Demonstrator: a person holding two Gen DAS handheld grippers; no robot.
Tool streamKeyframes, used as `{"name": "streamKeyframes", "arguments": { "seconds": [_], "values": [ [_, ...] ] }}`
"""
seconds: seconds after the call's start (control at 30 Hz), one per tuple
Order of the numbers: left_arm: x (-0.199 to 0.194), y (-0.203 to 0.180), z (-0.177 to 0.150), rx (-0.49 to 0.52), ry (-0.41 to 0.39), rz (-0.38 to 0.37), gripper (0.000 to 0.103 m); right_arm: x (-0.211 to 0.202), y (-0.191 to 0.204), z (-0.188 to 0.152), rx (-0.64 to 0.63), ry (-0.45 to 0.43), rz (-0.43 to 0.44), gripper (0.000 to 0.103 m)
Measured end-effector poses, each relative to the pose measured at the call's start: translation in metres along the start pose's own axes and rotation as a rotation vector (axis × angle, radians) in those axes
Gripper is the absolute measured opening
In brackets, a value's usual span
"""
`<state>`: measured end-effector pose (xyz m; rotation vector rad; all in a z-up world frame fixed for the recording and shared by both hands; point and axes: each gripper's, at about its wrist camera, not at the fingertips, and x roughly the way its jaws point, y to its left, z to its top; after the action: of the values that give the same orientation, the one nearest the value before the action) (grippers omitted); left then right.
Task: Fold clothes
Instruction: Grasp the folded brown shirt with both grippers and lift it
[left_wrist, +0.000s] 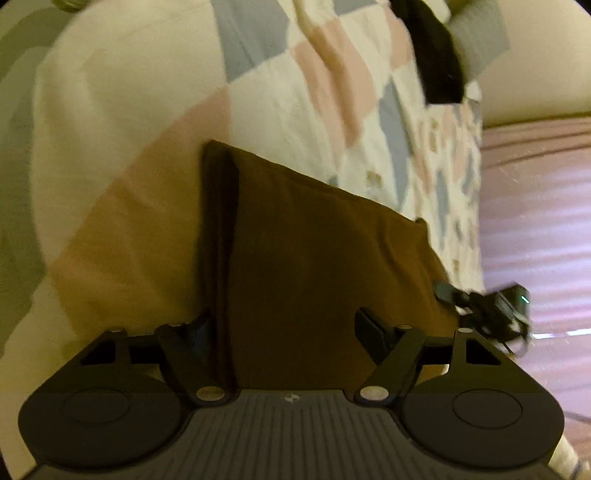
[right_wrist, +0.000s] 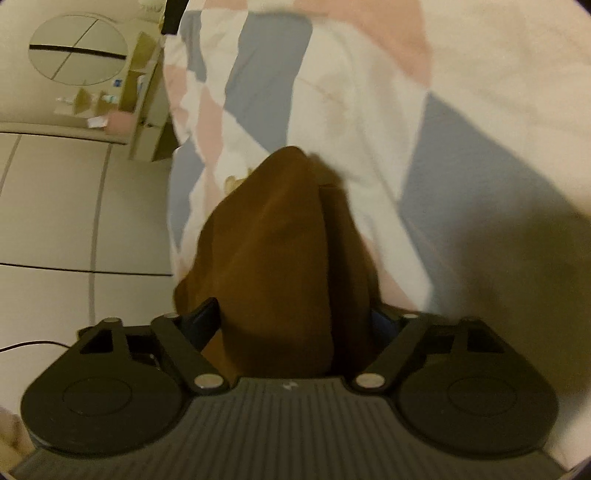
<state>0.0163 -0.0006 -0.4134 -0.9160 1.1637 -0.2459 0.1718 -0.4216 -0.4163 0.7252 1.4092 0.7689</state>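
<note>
Both views are smeared, and the brown garment (left_wrist: 317, 258) covers most of your fingertips, so you cannot tell whether the pads press it. It lies folded on the patchwork quilt (left_wrist: 147, 110), running up between the wide-set jaws of your left gripper (left_wrist: 284, 328) and likewise your right gripper (right_wrist: 295, 321), near the bed's edge.

You are working over a bed covered by a patchwork quilt (left_wrist: 155, 122) in cream, pink and grey-blue. A folded brown garment (left_wrist: 314, 258) lies directly on it, near the edge.
</note>
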Motion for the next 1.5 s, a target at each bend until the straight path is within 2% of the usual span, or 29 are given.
{"name": "streamKeyframes", "arguments": {
  "seconds": [0.1,0.13,0.17,0.2,0.23,0.27,0.3,0.4,0.47,0.53,0.67,0.73,0.83,0.93,1.03,1.13,1.23,1.33,1.4,1.5],
  "values": [
    [0.010,0.002,0.003,0.004,0.017,-0.019,0.076,0.013,-0.005,0.000,0.034,0.011,0.034,0.061],
    [0.014,0.003,0.004,0.001,0.017,-0.028,0.074,0.014,-0.006,-0.002,0.035,0.002,0.036,0.056],
    [0.016,0.004,0.006,0.001,0.015,-0.046,0.069,0.013,-0.006,-0.004,0.035,-0.009,0.039,0.054],
    [0.015,0.004,0.008,0.009,0.012,-0.055,0.047,0.011,-0.004,-0.007,0.035,-0.025,0.039,0.048],
    [0.014,0.002,0.008,0.023,0.011,-0.067,0.029,0.007,-0.002,-0.013,0.036,-0.047,0.036,0.044],
    [0.013,0.001,0.008,0.038,0.013,-0.080,0.024,0.003,0.001,-0.019,0.036,-0.071,0.032,0.041],
    [0.011,-0.003,0.007,0.066,0.014,-0.083,0.014,-0.002,0.007,-0.026,0.036,-0.102,0.024,0.038],
    [-0.001,-0.020,0.006,0.157,0.017,-0.076,0.007,-0.022,0.026,-0.059,0.045,-0.211,0.011,0.033],
    [-0.012,-0.037,0.007,0.219,0.028,-0.073,0.006,-0.040,0.041,-0.090,0.057,-0.297,0.018,0.033],
    [-0.021,-0.060,0.009,0.304,0.041,-0.063,0.006,-0.060,0.054,-0.135,0.094,-0.397,0.026,0.033],
    [-0.034,-0.116,0.004,0.466,0.122,-0.084,0.006,-0.106,0.067,-0.257,0.255,-0.658,0.062,0.033],
    [-0.027,-0.150,-0.011,0.566,0.204,-0.094,0.006,-0.118,0.071,-0.338,0.386,-0.815,0.072,0.033],
    [0.001,-0.194,-0.050,0.711,0.366,-0.111,0.006,-0.115,0.076,-0.458,0.601,-1.023,0.074,0.033],
    [0.031,-0.225,-0.108,0.857,0.555,-0.144,0.006,-0.099,0.088,-0.567,0.802,-1.225,0.077,0.033],
    [0.064,-0.254,-0.180,1.005,0.764,-0.199,0.006,-0.078,0.122,-0.664,0.974,-1.465,0.029,0.033],
    [0.079,-0.289,-0.268,1.189,0.949,-0.294,0.006,-0.057,0.165,-0.735,1.089,-1.710,-0.040,0.033],
    [0.079,-0.328,-0.356,1.344,1.099,-0.410,0.006,-0.041,0.211,-0.792,1.155,-1.989,-0.108,0.033],
    [0.063,-0.376,-0.452,1.490,1.213,-0.537,0.006,-0.030,0.250,-0.837,1.207,-2.245,-0.151,0.033],
    [0.044,-0.404,-0.521,1.585,1.272,-0.629,0.006,-0.027,0.267,-0.867,1.229,-2.400,-0.177,0.033],
    [0.014,-0.430,-0.625,1.667,1.360,-0.738,0.006,-0.025,0.275,-0.907,1.251,-2.610,-0.215,0.033]
  ]
}}
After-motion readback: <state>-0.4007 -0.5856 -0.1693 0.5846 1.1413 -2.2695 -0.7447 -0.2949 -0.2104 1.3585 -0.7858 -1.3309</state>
